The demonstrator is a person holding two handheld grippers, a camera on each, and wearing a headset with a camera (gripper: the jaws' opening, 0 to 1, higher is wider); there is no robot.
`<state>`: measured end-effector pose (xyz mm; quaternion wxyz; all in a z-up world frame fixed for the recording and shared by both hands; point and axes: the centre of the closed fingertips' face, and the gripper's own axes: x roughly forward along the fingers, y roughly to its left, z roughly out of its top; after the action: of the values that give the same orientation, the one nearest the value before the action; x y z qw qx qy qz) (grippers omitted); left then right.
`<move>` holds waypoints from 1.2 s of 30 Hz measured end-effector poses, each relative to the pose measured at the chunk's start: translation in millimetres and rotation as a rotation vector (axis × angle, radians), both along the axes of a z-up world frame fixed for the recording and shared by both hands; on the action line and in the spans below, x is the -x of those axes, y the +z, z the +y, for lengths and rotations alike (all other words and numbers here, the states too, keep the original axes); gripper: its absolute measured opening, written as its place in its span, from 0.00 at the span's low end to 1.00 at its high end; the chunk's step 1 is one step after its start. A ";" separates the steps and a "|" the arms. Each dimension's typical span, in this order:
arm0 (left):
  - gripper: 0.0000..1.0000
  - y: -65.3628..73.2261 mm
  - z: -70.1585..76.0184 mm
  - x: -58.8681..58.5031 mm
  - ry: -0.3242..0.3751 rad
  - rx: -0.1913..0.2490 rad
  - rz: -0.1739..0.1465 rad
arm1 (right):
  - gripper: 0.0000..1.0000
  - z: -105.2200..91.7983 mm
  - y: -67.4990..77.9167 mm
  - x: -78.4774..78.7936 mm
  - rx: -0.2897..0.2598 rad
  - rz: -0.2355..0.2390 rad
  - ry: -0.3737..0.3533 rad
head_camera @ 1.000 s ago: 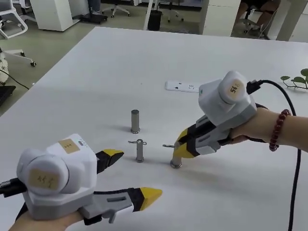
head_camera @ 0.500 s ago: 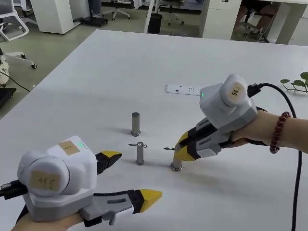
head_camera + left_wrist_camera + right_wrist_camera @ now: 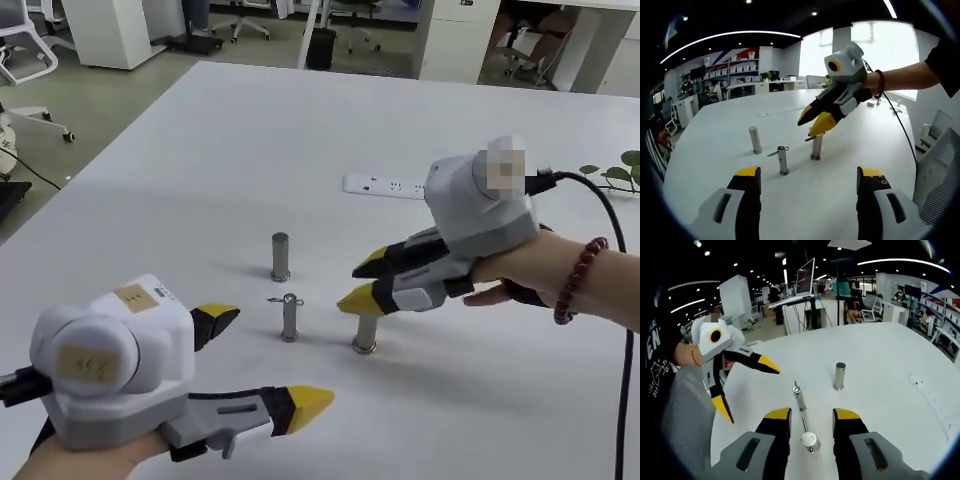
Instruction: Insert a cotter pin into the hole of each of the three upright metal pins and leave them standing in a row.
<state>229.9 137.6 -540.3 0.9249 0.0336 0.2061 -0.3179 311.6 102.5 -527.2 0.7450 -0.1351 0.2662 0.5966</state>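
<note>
- The right gripper (image 3: 360, 281), jaws parted and empty, hangs just above the right-hand metal pin (image 3: 365, 333), whose cotter pin (image 3: 804, 424) looks seated.
- The left gripper (image 3: 262, 360) is wide open, empty, near left.
- The middle pin (image 3: 290, 317) is cottered too. The far pin (image 3: 281, 254) is bare and probably next.
- The power strip (image 3: 385, 184) lies well beyond, and the white table (image 3: 200, 150) gives ample room.
</note>
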 end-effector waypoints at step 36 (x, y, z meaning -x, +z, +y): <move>0.79 -1.2 8.6 -10.6 0.037 0.008 0.000 | 0.15 74.0 -24.9 -68.9 -0.071 -0.104 -0.237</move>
<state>240.6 146.3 -541.5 0.9306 0.0259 0.2055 -0.3018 380.5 176.5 -552.1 0.8273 -0.1071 0.2199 0.5057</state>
